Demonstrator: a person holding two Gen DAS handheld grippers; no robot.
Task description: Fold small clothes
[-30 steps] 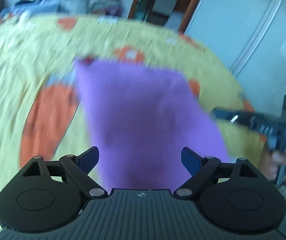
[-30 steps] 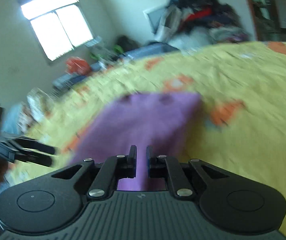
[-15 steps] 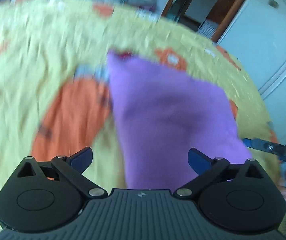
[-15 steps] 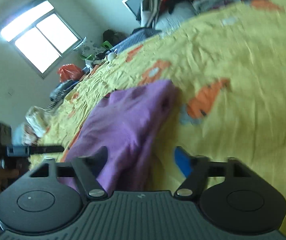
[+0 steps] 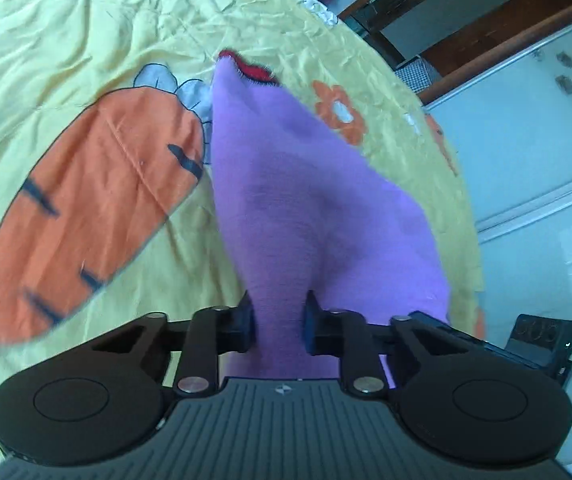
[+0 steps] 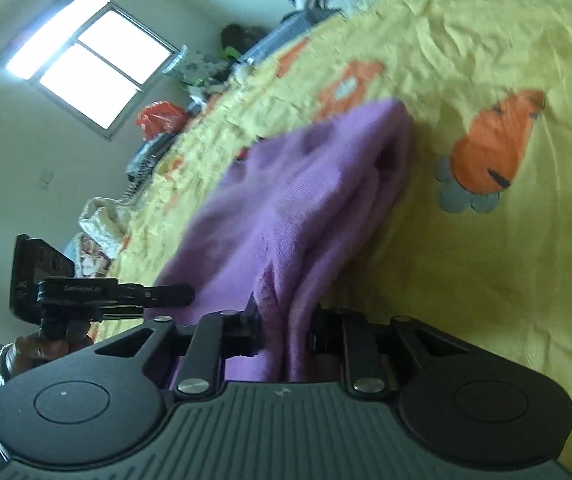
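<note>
Now | both jaws just closed, gripping purple garment (near hem hidden) | far collar blurred

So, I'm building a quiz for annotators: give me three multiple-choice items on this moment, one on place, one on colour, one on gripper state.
1. Where does the garment lie?
A. on a yellow bedsheet
B. in a basket
C. on a chair

2. What colour is the garment?
A. green
B. purple
C. white

3. How does the left gripper stand?
A. wide open, nothing between
B. out of view
C. closed on the cloth

Key: 1 A, the purple garment lies across the yellow bedsheet. 2 B, it is purple in both views. 3 C, the left gripper pinches the near edge; its jaws have just been closing.
</note>
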